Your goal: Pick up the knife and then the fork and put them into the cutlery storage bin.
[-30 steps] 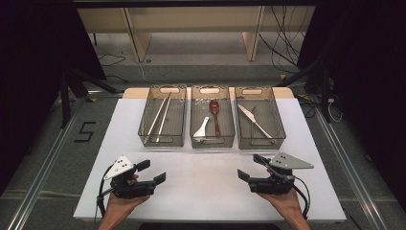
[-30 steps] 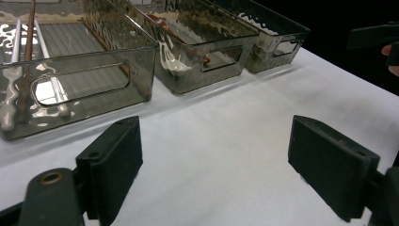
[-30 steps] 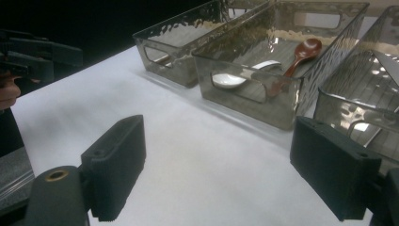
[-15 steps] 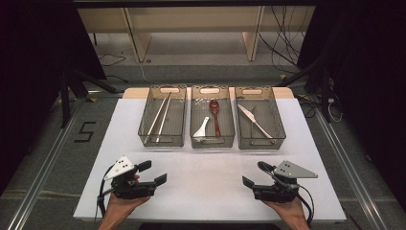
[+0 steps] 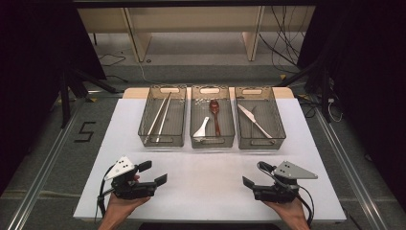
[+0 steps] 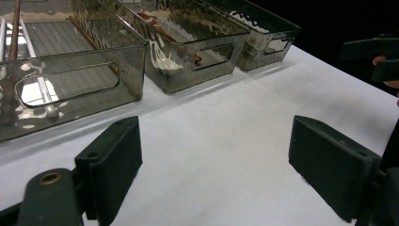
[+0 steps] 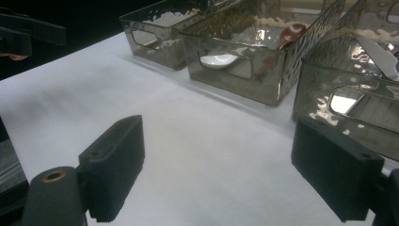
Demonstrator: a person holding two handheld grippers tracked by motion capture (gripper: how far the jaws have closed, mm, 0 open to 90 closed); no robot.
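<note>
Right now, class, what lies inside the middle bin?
Inside the middle bin lie a white spoon and a reddish-brown spoon, side by side. Nothing covers them.

Three smoky clear bins (image 5: pixel 212 140) side by side, utensils inside, far table edge

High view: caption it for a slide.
Two open hand-held grippers, left and right, rest before three smoky clear plastic cutlery bins.
</note>
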